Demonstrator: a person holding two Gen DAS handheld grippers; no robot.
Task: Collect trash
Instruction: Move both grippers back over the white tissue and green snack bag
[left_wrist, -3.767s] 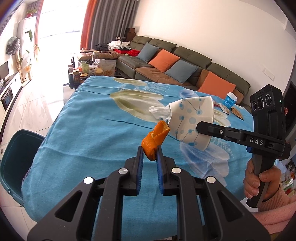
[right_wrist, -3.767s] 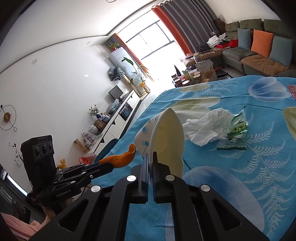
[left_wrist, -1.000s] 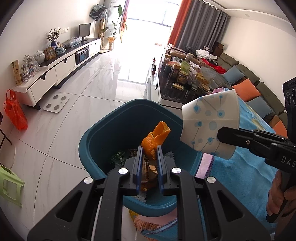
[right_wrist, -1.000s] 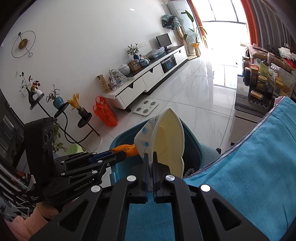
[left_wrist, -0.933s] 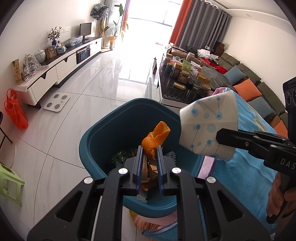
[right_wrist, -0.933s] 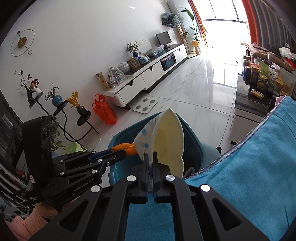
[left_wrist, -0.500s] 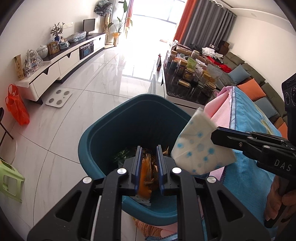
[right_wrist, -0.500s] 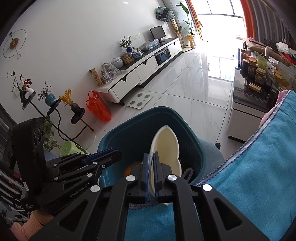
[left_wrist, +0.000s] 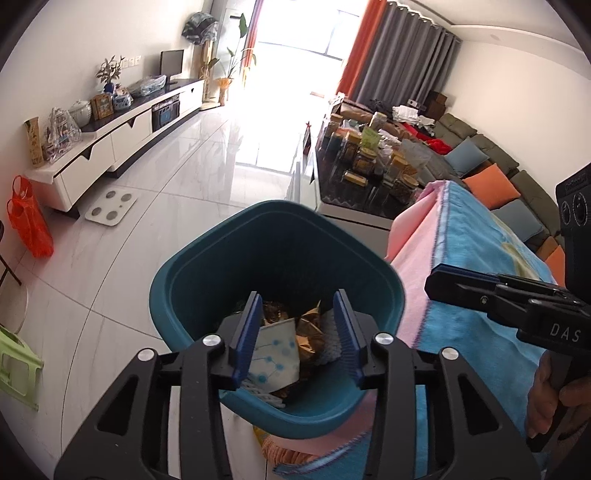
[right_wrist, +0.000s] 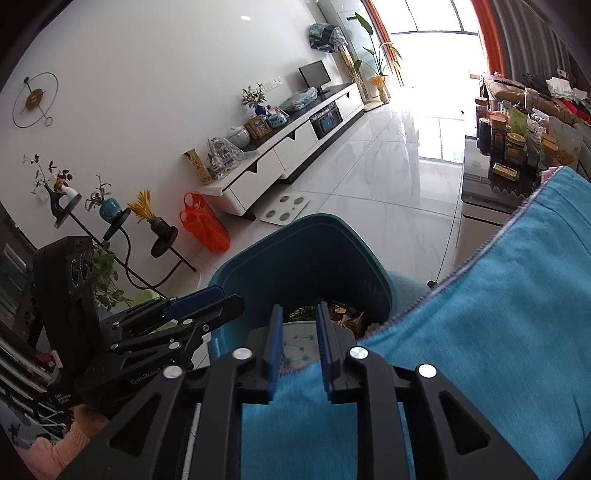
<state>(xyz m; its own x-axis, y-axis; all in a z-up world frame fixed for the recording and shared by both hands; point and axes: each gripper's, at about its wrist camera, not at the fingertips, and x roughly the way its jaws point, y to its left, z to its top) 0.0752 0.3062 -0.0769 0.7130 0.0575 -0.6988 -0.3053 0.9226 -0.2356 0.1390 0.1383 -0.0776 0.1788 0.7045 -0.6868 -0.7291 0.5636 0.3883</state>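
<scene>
In the left wrist view, the left gripper (left_wrist: 298, 332) hangs above the round teal plastic trash bin (left_wrist: 192, 295), its blue-padded jaws opening with nothing between them. Inside the bin, the crumpled white paper cup with blue dots (left_wrist: 275, 354) lies on brown scraps near the wall closest to the camera. The right gripper (left_wrist: 441, 282) reaches in from the right, above the corner of the blue cloth-covered table (left_wrist: 476, 332). In the right wrist view, the right gripper (right_wrist: 298, 330) points over the table's edge into the bin (right_wrist: 295, 258), jaws opening and empty; the cup (right_wrist: 299, 347) shows below them. The left gripper (right_wrist: 207, 299) sits at the left.
</scene>
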